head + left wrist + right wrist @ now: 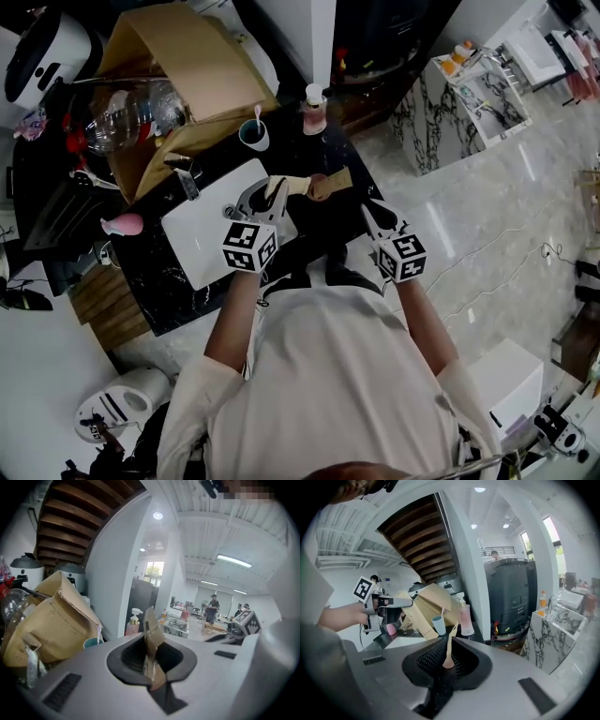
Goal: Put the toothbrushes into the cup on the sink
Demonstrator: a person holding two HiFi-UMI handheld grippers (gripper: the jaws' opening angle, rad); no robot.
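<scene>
**Brush clamped at handle end; cup not yet reached**

The toothbrush [451, 644], bamboo by its look, is clamped at its rounded handle end in the right gripper [449, 662], whose jaws are closed onto it. Its length slants up and away toward the carton [152, 634]. The carton, judged to be the brush's packaging, is pinched upright in the left gripper [151, 660], with the jaws almost together on it. Whether the brush head is inside the carton cannot be told. Both items are held in the air over the near edge of the counter [309, 141], by the near right corner of the sink [202, 239]. The cup [253, 134] stands at the far side of the sink, well apart, with a pink brush [258, 117] in it and a bottle [314, 111] near.

Risks, as judged:
- The brush is held only at its thin tip, so it could pivot or slip out during the carry.
- The carton could be dragged from the left jaws if the brush binds in it.
- The cup is light and already occupied, so it could be tipped by an off-centre entry.

Pose: both forearms are extended before the chest. The grippers are pointed forward and slightly down, with their tips converging.
</scene>
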